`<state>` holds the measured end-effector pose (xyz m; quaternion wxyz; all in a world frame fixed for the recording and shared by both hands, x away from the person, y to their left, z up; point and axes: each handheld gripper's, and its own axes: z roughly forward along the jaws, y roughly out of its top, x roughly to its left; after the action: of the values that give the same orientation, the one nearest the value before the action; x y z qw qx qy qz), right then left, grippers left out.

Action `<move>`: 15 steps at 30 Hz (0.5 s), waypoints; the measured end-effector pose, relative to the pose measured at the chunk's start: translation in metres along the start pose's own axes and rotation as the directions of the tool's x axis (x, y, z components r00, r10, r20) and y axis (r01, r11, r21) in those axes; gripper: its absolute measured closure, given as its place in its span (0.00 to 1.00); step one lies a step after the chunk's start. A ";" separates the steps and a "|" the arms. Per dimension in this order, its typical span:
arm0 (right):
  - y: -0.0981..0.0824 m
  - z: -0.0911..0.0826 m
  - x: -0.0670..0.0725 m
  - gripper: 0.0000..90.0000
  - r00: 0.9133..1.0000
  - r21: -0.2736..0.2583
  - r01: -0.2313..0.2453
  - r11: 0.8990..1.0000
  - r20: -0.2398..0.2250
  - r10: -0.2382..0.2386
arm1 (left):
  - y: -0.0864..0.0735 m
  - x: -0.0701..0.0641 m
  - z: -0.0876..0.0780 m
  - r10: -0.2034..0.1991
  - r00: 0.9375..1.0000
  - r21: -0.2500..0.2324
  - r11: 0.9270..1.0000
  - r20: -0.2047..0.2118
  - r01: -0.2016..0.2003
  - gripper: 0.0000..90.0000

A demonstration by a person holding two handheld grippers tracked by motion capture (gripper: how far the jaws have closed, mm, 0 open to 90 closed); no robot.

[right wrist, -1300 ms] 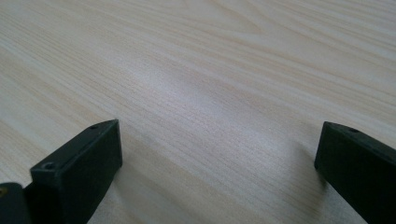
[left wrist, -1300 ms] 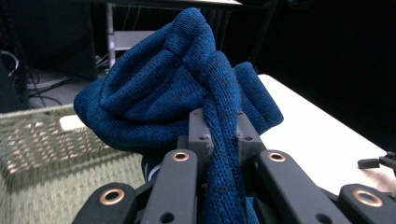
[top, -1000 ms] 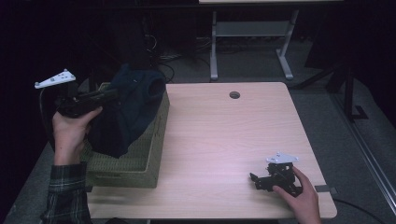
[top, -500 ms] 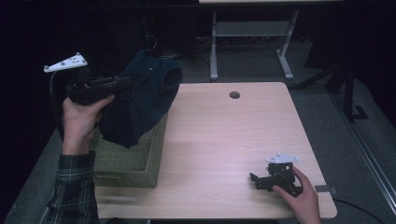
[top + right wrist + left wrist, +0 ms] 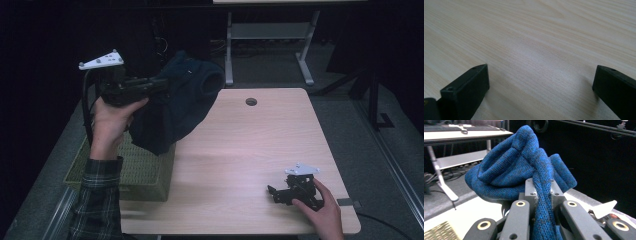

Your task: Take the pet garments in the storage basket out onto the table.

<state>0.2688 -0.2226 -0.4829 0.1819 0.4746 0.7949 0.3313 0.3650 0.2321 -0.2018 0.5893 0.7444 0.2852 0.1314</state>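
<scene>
The left claw [image 5: 159, 86] is clamped tight on a fold of the blue sweater [image 5: 182, 102], which hangs in the air above the green basket [image 5: 145, 172] and the counter's [image 5: 260, 145] left edge, gripped high probably so it drapes free of the basket. The right claw [image 5: 274, 192] rests on the counter, jaws spread wide and empty, likely waiting for a hem.

table [image 5: 240, 150]: light wood | on it: green basket [image 5: 142, 172], left edge
</scene>
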 end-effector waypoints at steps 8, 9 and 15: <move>0.000 0.000 0.000 0.01 1.000 0.000 -0.001 1.000 0.000 0.001 | 0.000 -0.015 0.033 0.020 0.998 0.036 0.999 0.058 -0.022 0.90; 0.000 0.000 0.000 0.01 1.000 0.001 -0.001 1.000 0.000 0.001 | -0.001 -0.017 0.037 0.022 0.998 0.039 0.999 0.064 -0.025 0.90; 0.000 0.000 0.000 0.00 1.000 0.001 -0.001 1.000 -0.002 0.001 | -0.003 -0.027 0.060 0.021 0.994 0.048 0.998 0.108 -0.026 0.90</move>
<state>0.2686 -0.2226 -0.4828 0.1809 0.4748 0.7949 0.3315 0.3741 0.1688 -0.2166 0.5836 0.7680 0.2475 0.0910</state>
